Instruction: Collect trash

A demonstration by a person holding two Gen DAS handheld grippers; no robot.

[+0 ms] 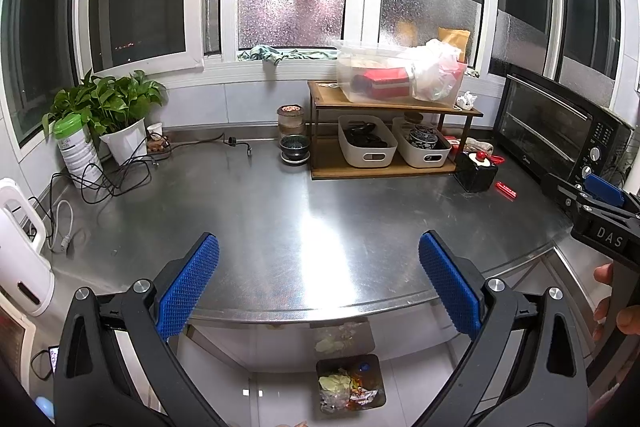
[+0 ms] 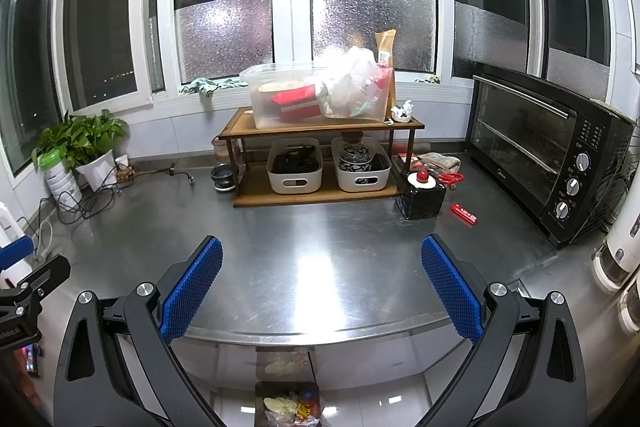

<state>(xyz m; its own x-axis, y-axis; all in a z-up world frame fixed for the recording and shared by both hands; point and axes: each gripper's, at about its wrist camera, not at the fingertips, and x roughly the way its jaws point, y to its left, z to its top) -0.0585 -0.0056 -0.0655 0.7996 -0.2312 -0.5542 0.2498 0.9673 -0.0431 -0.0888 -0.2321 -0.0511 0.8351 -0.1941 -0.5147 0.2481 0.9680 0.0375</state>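
Note:
A trash bin with wrappers and scraps stands on the floor below the steel counter's front edge; it also shows in the right wrist view. A crumpled white paper lies on the wooden shelf's top right corner, also visible in the right wrist view. A small red wrapper lies on the counter by the oven, seen too in the right wrist view. My left gripper is open and empty above the counter's front edge. My right gripper is open and empty beside it.
A wooden shelf holds a clear box and two white baskets. A black oven stands at the right. A black cube, red scissors, a potted plant, a canister and tangled cables sit on the counter.

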